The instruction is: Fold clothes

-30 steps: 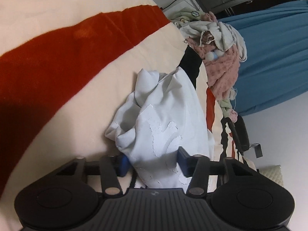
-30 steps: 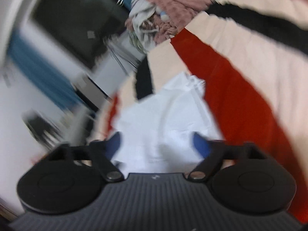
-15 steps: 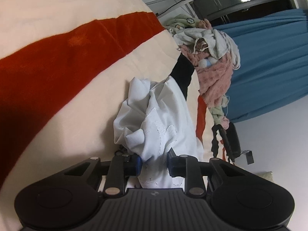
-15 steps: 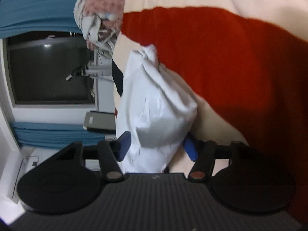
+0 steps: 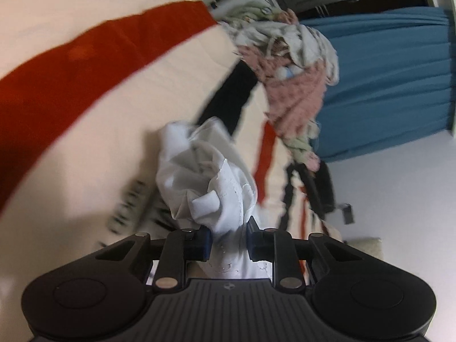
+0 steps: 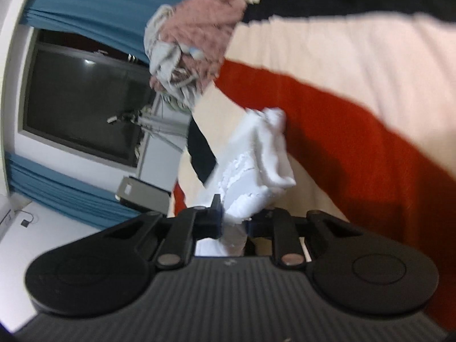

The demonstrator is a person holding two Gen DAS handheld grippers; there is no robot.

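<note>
The left gripper (image 5: pixel 228 238) has its blue pads squeezed on the white garment (image 5: pixel 211 176). The cloth bunches up in a crumpled lump just past the pads, with a small folded flap sticking out. The right gripper (image 6: pixel 233 222) is closing, and the same white garment (image 6: pixel 256 171) is between its pads, pinched there.

The garment is white and wrinkly, with a raised white pattern on it that I cannot read. No words or labels can be read anywhere. Some dark marks show on the blanket near the left gripper, but they are too blurry to read.

The garment hangs from both grippers, over the striped blanket (image 5: pixel 85 131), which is cream with red and black bands. At the far end of the blanket sits a pile of clothes (image 5: pixel 290 65), pink and grey and pale green. Behind it hangs a blue curtain (image 5: pixel 393 79). A dark window (image 6: pixel 82 105) shows in the right view.

A second ago the right gripper was wide open around the flat cloth, and the left one was open wider too. The garment lay spread on the blanket then; now it is bunched and lifted.
</note>
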